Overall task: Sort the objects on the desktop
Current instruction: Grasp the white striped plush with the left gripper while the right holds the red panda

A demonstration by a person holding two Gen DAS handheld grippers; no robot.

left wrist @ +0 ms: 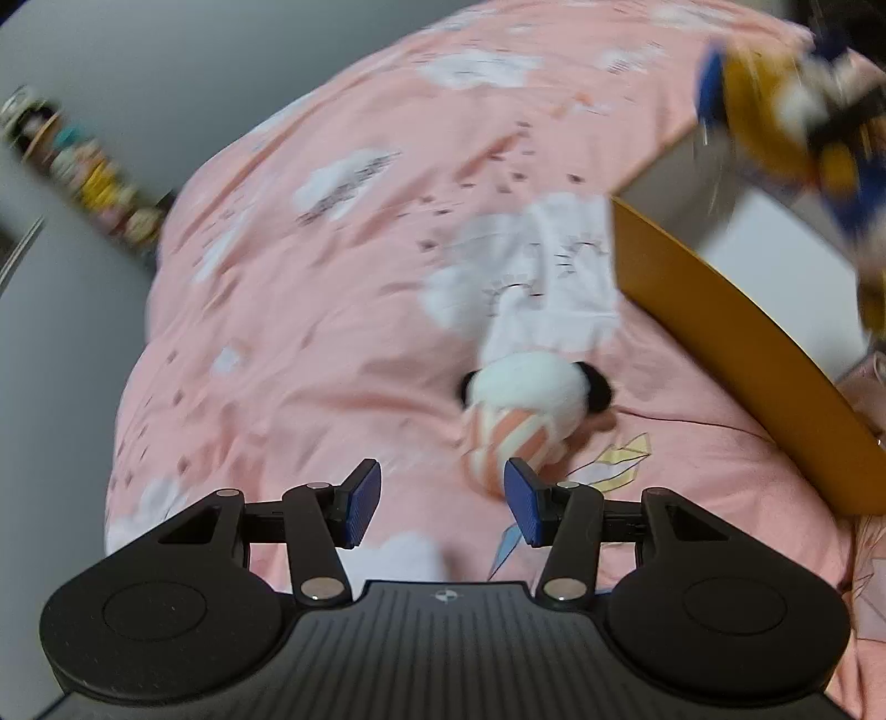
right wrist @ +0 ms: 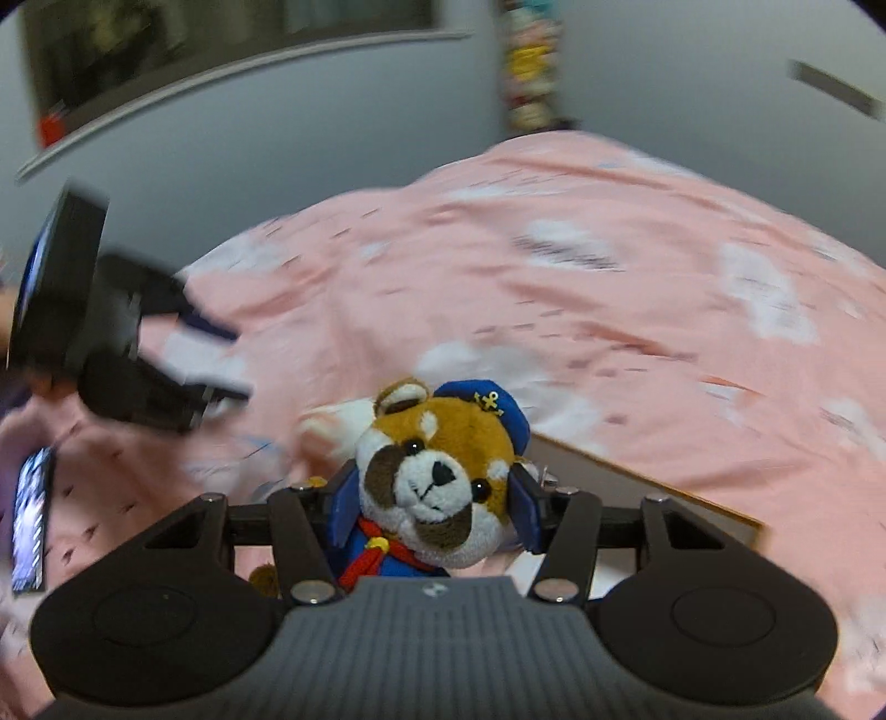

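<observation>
My right gripper is shut on a red-panda plush with a blue sailor cap and red scarf, held above the near corner of a yellow-edged box. In the left wrist view the same plush and right gripper show blurred at the top right, over the box. My left gripper is open and empty, low over the pink bedspread. A small white plush with black ears and striped pink clothes lies just ahead of its right finger. The left gripper also shows in the right wrist view.
A phone with a lit screen lies on the bedspread at the left. A shelf of small figures stands against the grey wall beyond the bed. A framed dark panel hangs on the wall.
</observation>
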